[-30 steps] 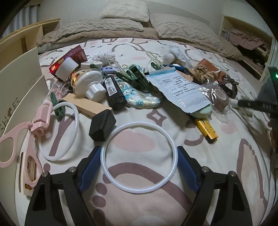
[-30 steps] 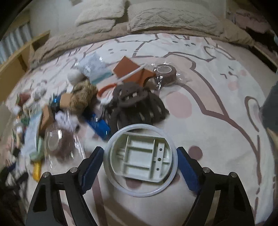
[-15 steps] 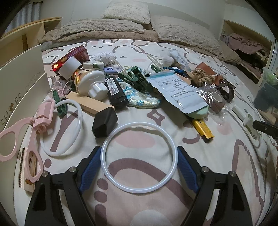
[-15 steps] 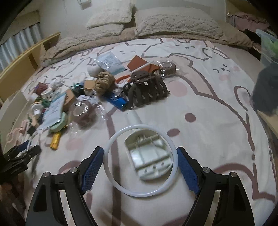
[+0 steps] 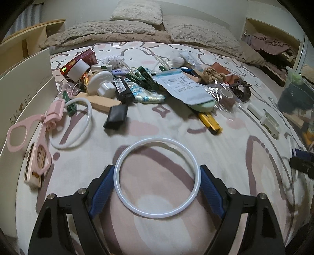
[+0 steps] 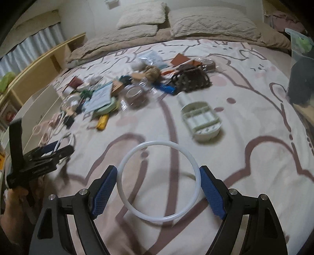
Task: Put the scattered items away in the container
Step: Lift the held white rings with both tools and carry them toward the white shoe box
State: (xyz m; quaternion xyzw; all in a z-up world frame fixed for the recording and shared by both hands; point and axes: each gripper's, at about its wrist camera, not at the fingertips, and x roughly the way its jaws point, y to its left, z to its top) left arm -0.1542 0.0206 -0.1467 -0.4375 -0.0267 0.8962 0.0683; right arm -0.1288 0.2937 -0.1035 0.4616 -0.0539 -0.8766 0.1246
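My left gripper (image 5: 157,188) is shut on a white ring (image 5: 125,158), held above the patterned bedspread. My right gripper (image 6: 158,190) is shut on another white ring (image 6: 127,157). Scattered items lie in a pile across the bed: a paper packet (image 5: 182,86), a yellow knife (image 5: 210,123), a black block (image 5: 116,116), a loose white ring (image 5: 86,125), pink scissors (image 5: 37,133). A pale green tray piece (image 6: 202,121) lies ahead of the right gripper. The white box (image 5: 23,82) stands at the left. The left gripper also shows in the right wrist view (image 6: 57,151).
Pillows (image 5: 137,11) and a beige blanket lie at the head of the bed. A wooden shelf (image 6: 43,64) runs along the left side. A dark bin (image 5: 296,98) stands off the bed's right edge. A brown hair claw (image 6: 190,78) and tape roll (image 6: 135,94) lie in the pile.
Both grippers have pulled back and up from the pile, each keeping its white ring. The tray piece that lay under the right gripper's ring now lies farther ahead.
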